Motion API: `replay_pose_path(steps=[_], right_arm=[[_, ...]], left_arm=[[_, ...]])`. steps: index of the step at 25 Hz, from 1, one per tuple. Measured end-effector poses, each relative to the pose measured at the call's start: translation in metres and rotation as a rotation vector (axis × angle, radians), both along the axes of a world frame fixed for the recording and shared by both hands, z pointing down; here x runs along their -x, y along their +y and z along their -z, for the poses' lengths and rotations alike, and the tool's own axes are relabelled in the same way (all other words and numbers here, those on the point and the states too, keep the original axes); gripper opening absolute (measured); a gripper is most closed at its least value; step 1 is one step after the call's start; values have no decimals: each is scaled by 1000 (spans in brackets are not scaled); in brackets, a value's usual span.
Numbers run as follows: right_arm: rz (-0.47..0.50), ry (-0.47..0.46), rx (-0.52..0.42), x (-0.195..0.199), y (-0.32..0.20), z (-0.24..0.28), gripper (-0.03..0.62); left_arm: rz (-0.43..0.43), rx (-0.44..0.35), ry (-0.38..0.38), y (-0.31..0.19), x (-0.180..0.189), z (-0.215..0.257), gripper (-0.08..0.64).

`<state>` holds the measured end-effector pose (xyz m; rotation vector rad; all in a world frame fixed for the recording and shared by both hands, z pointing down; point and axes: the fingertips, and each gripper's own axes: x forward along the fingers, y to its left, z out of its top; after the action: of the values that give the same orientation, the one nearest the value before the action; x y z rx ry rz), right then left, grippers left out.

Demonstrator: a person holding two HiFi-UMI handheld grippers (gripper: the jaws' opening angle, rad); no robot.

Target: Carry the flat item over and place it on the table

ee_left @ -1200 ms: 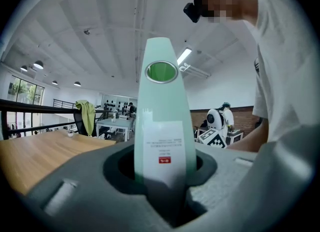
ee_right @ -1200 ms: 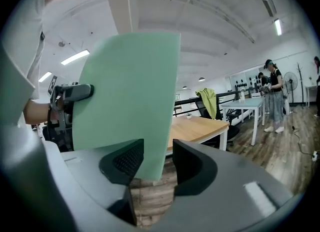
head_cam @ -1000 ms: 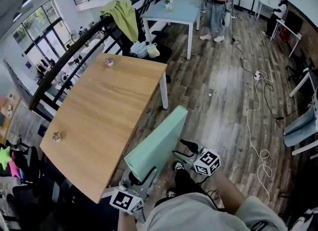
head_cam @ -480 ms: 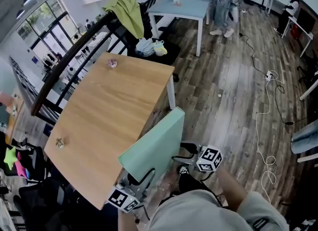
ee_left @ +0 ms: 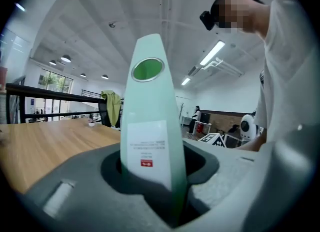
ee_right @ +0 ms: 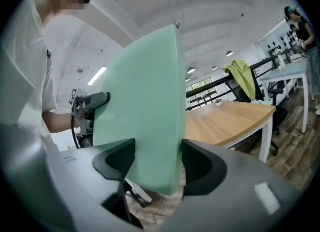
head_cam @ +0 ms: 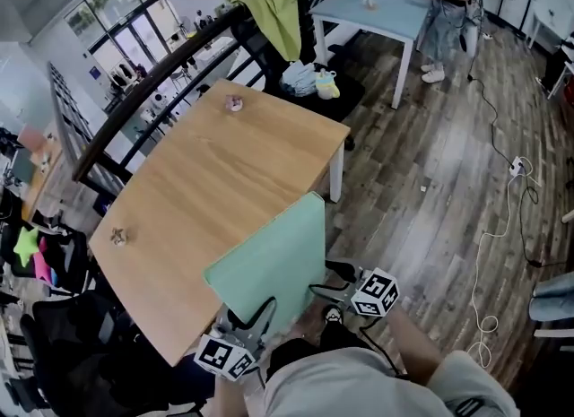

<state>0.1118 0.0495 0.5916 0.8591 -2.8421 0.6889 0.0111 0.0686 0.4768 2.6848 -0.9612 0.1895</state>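
**Flat item [head_cam: 269,258] held by left gripper [head_cam: 258,315] and right gripper [head_cam: 330,281] over the edge of the table [head_cam: 206,173]**

The flat item is a thin mint-green board; it hangs in the air, tilted, with its lower end close to the person's body and its upper end over the table edge that faces the person, about halfway along that edge; whether it touches the edge, I cannot tell.

The left gripper has the lower left part of the board; in the left gripper view the board stands upright between the two jaws, with a white label [ee_left: 147,148] towards the camera; the jaws are rather narrow and lie against the board on both sides; they have just been opening a little, with the board between them. The right gripper has the lower right part; in the right gripper view its jaws stand wide, one dark pad on each side of the board, and both pads touch it; these jaws have just been closing a little on the board.

The table is of light wood; a small pink thing [head_cam: 235,102] lies near its far corner and a small pale thing [head_cam: 117,237] near its left corner, both well apart from the board.

Behind the table runs a dark railing [head_cam: 152,83] with a green cloth [head_cam: 271,3] over it; further back stands a light blue table [head_cam: 381,7]; a white cable [head_cam: 482,243] lies on the wooden floor at the right.
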Motion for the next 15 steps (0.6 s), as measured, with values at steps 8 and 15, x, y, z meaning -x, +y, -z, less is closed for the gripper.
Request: replay_pose_path(steps=[8,15], right_arm=[[72,29,5,28,-30,5,297],[74,33,75,45,-57,-11,293]], left_arm=[[202,132,89,-34,44,-13,209],[315,294,130,-70,70,-41,235]])
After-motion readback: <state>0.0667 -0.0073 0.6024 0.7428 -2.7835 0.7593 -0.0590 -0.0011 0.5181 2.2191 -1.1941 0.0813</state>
